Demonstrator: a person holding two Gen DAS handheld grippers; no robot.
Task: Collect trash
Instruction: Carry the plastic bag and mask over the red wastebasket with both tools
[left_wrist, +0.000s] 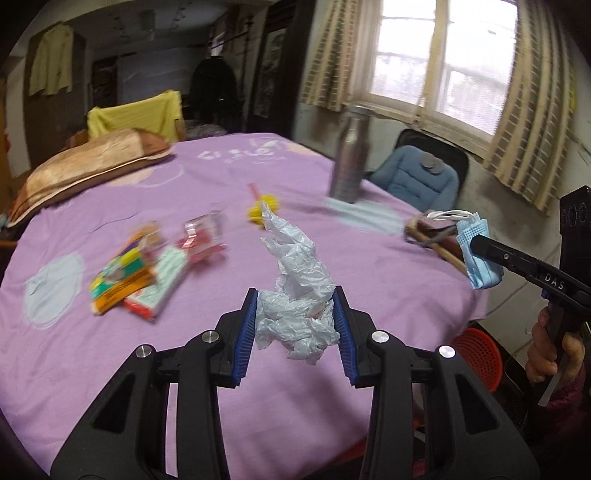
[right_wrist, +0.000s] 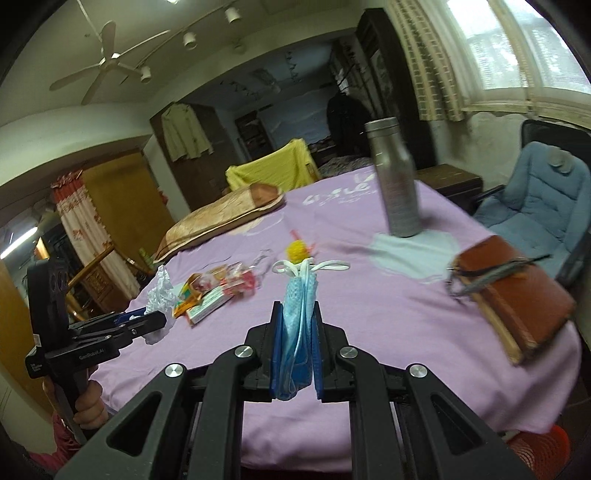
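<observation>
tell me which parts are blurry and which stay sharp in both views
Left wrist view: the left gripper and its crumpled white plastic are sharp; the packets and metal bottle smear; the window glares. Right wrist view: the right gripper and blue mask are crisp; the notebook blurs.

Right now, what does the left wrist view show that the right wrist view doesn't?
Left wrist only: the crumpled plastic bag seen close between the left gripper pads.
Right wrist only: a ceiling fan.
Both: the right gripper clamping a blue face mask, the metal bottle, brown notebook, snack packets and red basket.
</observation>
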